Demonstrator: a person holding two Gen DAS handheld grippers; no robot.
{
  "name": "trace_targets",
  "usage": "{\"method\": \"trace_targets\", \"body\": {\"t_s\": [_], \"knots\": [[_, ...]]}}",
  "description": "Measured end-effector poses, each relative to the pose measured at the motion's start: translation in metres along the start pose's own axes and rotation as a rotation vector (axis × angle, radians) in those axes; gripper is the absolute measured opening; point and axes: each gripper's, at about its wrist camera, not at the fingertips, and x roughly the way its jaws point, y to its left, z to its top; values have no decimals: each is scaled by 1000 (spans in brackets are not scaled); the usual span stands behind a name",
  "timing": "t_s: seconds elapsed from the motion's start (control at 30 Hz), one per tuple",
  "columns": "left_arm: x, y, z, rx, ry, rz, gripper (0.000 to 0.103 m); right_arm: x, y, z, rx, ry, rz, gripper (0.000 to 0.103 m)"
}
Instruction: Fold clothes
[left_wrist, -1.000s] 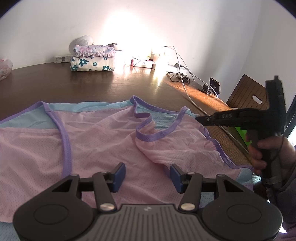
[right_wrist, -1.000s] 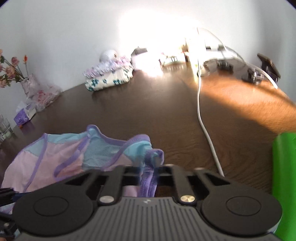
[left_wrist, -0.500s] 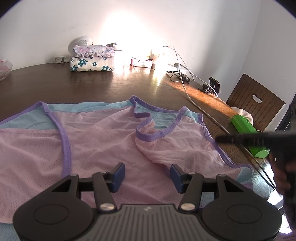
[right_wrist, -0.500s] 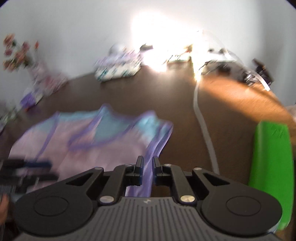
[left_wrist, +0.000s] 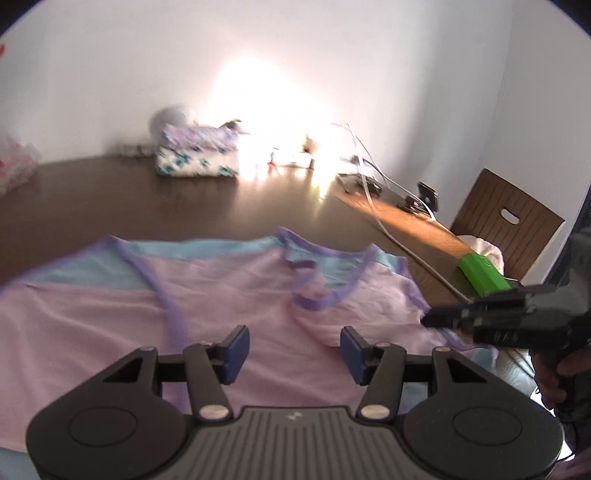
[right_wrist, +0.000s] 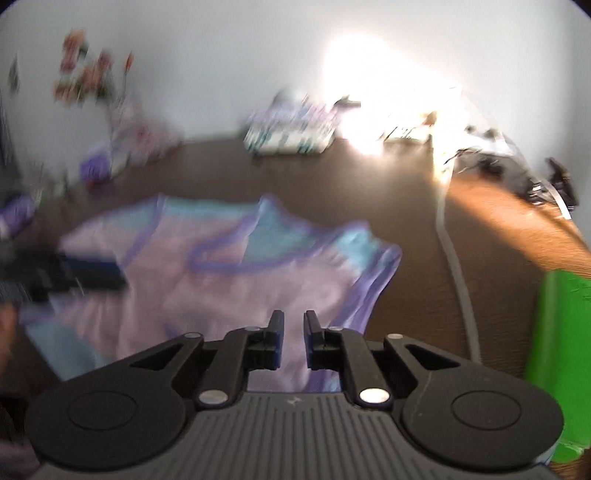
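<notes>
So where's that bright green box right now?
The green box lies at the table's right edge, beside the white cable, just beyond the pink top, in front of the wooden chair.

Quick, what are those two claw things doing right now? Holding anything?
Left gripper: open wide, holding nothing, above the pink tank top.
Right gripper: nearly closed with a small gap between its fingers, holding nothing.

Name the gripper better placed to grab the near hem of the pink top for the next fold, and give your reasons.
Probably the left. The left gripper is wide open, hovering over the middle of the pink top. The right gripper, nearly closed on nothing, sits by the top's side edge, beside the white cable.
</notes>
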Motion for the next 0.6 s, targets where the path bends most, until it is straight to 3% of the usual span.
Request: {"method": "trace_targets", "body": {"t_s": [0.07,0.13,0.17,0.23,0.33,0.4,0.53,0.6], "knots": [[-19,18,-2,8,-4,19,54,3,7,-4,-28,18,-21,10],[-41,36,-10,37,-6,54,56,-8,14,-3,-67,-14,23,12],[-51,44,-15,54,-6,69,62,-14,17,-3,-86,-30,45,17],[-71,57,-31,111,7,62,63,-25,25,-3,-125,-61,89,28],[-91,63,-53,202,22,-19,63,-42,45,-13,-264,-92,211,36],[-98,65,-63,238,37,-53,62,-47,57,-20,-335,-77,266,37],[-103,73,-73,242,17,-81,61,-46,70,-29,-390,-28,305,36],[-103,80,-76,234,24,-90,51,-44,73,-33,-395,-8,301,36]]}}
